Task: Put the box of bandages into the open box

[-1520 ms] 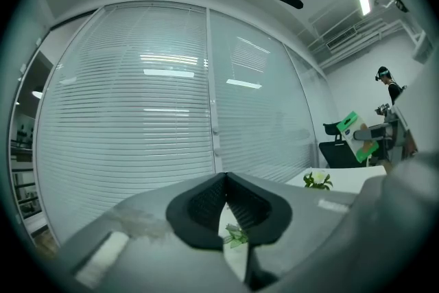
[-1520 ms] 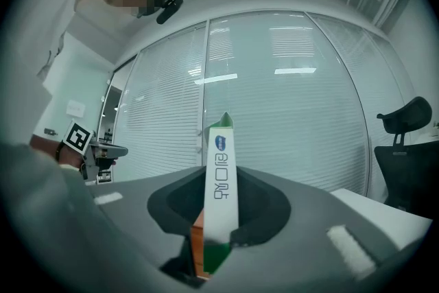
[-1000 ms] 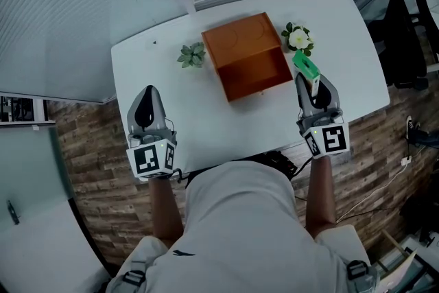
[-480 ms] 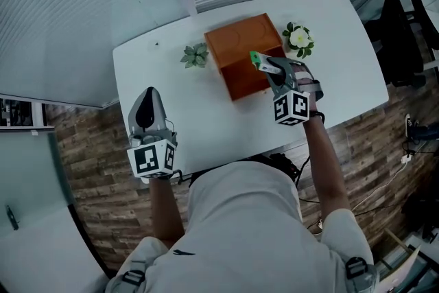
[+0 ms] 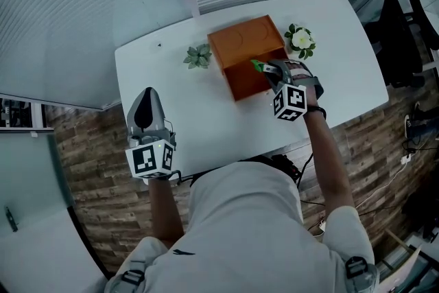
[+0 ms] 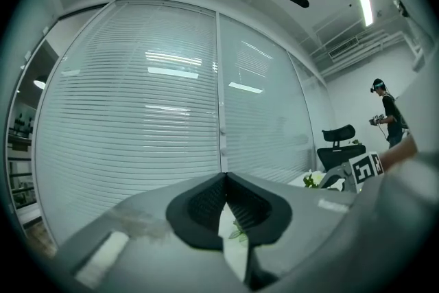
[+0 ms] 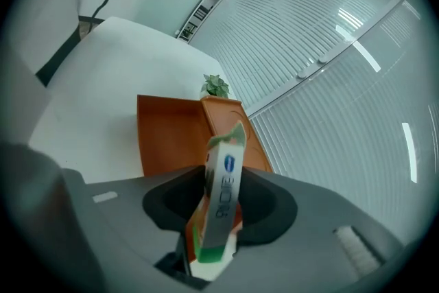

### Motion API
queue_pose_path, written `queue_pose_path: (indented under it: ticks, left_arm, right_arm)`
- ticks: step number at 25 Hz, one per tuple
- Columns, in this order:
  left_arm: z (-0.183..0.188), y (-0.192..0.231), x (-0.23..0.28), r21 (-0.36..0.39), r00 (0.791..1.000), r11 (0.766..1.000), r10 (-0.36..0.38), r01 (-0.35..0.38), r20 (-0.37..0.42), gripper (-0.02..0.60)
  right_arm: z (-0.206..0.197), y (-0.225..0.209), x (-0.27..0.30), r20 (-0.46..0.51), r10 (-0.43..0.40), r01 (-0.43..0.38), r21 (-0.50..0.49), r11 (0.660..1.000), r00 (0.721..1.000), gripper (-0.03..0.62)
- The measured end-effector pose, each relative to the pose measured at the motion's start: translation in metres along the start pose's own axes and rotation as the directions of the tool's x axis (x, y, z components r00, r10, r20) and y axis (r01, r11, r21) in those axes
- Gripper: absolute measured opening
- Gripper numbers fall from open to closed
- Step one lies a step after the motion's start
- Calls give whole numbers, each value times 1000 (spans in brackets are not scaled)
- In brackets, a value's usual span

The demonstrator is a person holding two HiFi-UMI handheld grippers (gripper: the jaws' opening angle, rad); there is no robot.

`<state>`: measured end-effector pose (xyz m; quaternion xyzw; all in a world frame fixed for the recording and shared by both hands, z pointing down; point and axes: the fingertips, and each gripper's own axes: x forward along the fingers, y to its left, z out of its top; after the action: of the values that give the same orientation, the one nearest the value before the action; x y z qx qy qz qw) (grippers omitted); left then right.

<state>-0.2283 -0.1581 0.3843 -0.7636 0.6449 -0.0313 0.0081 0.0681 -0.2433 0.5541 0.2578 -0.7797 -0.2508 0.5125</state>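
Brought in from the table's right edge since the earlier frame, the right gripper (image 5: 269,68) is now held over the open box (image 5: 236,79), tipped downward, with its marker cube rolled to show another face. Its jaws have just been opening. The box of bandages (image 7: 223,192) is seen between them, standing on end and slightly tilted. Dark gaps show on both sides of it, so it is not pressed by the pads.

The white table (image 5: 171,89) is seen standing on a wood-plank floor (image 5: 96,168). The open box, orange, is set toward the far middle of the table, with its lid laid back flat behind the hollow part. In the head view the green end of the box of bandages is seen over the near right part of that hollow; whether it touches the bottom cannot be told.

The left gripper (image 5: 146,96) is held level above the table's near left edge, well apart from the open box. Its jaws are closed together with nothing between them.

A small green plant (image 5: 198,55) is placed just beside the open box on its left, and a white-flowered plant (image 5: 299,38) just beside its far right corner.
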Motion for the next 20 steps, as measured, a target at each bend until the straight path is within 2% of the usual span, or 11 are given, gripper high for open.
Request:
queue_pose_path:
  ticks: [3, 8, 13, 15, 16, 18, 20]
  left_arm:
    - [0, -3, 3, 6, 1000, 1000, -14, 14, 2, 5]
    - [0, -9, 7, 7, 999, 999, -33, 33, 2, 6]
    - [-2, -14, 10, 5, 999, 999, -44, 44, -3, 5]
    - [-2, -16, 10, 7, 999, 999, -49, 49, -4, 5]
    - [-2, -18, 10, 7, 999, 999, -52, 52, -3, 5]
    - [-1, -20, 11, 8, 998, 998, -57, 57, -2, 5]
    - [-1, -22, 12, 9, 998, 998, -63, 63, -2, 5]
  right_arm:
    - [1, -2, -4, 2, 11, -12, 20, 1000, 1000, 181]
    - [2, -12, -14, 23, -22, 20, 67, 998, 1000, 181]
    - [7, -28, -32, 76, -78, 61, 199, 978, 994, 183]
    - [9, -38, -46, 121, -122, 80, 306, 949, 985, 183]
    - [10, -43, -55, 150, -154, 89, 374, 923, 977, 183]
    - [12, -56, -76, 199, -240, 108, 513, 852, 950, 183]
    - [9, -66, -97, 210, -333, 142, 611, 779, 919, 179]
